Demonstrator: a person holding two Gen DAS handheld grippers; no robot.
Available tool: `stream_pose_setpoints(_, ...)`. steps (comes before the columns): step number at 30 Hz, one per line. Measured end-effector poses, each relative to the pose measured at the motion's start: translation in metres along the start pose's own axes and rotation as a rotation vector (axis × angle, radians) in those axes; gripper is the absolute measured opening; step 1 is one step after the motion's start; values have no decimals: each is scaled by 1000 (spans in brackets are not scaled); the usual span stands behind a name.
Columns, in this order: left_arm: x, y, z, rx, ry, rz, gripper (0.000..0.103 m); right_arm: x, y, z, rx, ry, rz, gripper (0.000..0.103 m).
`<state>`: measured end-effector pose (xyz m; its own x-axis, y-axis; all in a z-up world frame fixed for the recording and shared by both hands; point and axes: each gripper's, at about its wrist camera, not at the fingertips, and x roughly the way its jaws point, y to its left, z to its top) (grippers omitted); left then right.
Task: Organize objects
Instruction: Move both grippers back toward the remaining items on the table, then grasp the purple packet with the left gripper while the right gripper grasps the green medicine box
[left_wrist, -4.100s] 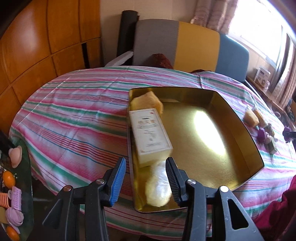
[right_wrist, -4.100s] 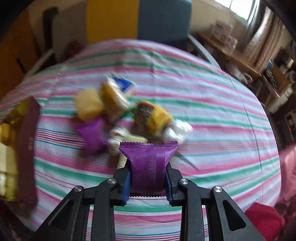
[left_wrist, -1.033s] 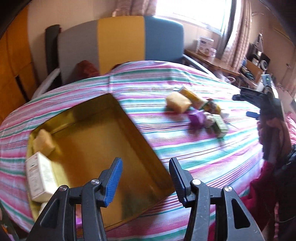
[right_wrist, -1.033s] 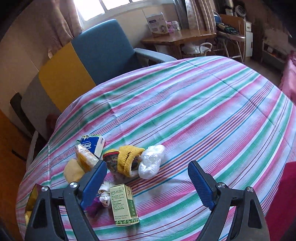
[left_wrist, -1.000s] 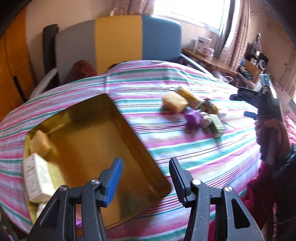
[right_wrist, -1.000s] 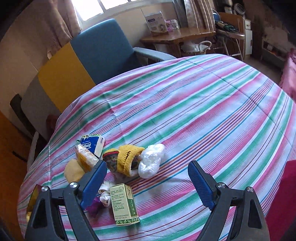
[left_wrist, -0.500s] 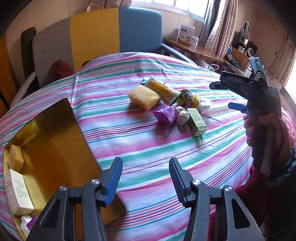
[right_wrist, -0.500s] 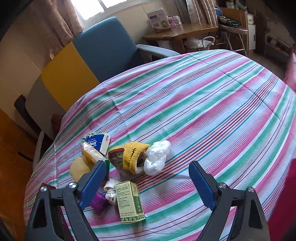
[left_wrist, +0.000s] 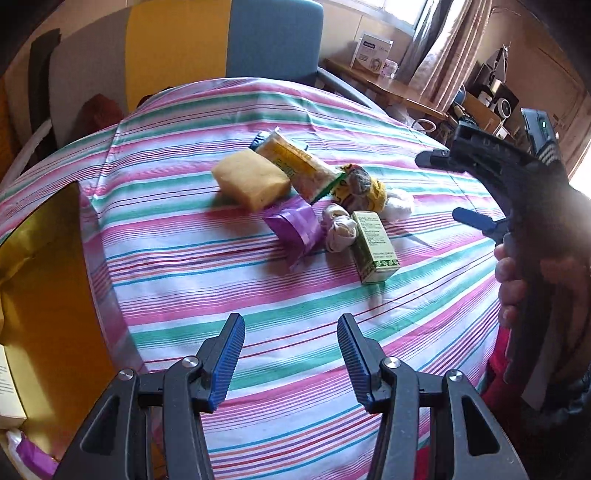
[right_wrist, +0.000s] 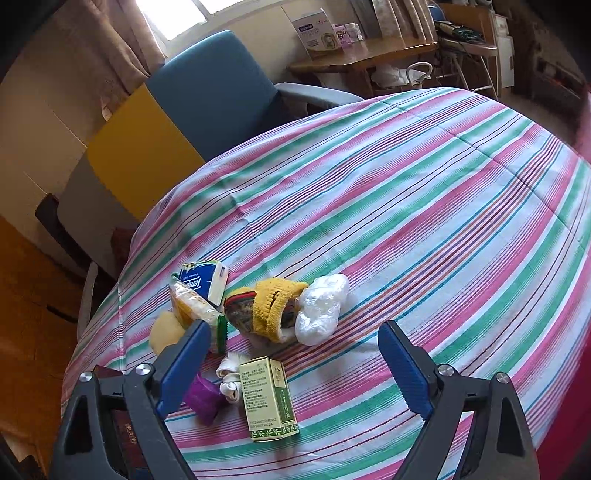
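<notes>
Gold tray: few items stowed | striped table: loose pile incl. green box pending | left gripper, right gripper: both agape, empty

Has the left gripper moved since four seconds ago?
Yes. The left gripper has swung right, away from the gold metal tray, toward the pile around the purple foil packet on the striped tablecloth.
</notes>
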<state>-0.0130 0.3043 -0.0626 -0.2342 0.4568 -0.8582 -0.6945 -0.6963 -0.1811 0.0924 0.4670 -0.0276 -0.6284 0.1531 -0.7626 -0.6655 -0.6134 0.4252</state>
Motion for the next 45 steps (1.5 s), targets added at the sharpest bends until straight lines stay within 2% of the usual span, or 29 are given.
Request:
stream_pose_setpoints(6, 13, -7, -2, 19, 32, -3, 53, 0, 1, 0, 3, 4, 17, 93)
stream_pose_setpoints(20, 29, -2, 12, -21, 53, -21, 52, -3, -6, 1, 38, 7, 52, 94)
stream_pose_setpoints(28, 47, 3, 39, -113, 33, -39, 52, -3, -8, 1, 59, 13, 72, 94)
stream_pose_setpoints(33, 61, 3, 62, -173, -10, -22, 53, 0, -6, 0, 51, 27, 81, 94)
stream_pose_setpoints(38, 87, 3, 76, -191, 6, 38, 54, 1, -4, 0, 46, 34, 86, 94)
stream_pose_setpoints(41, 102, 11, 78, -217, 28, 41, 53, 1, -4, 0, 47, 31, 88, 95)
stream_pose_setpoints(45, 101, 6, 74, -124, -6, 55, 46, 2, -2, 0, 29, 32, 82, 94)
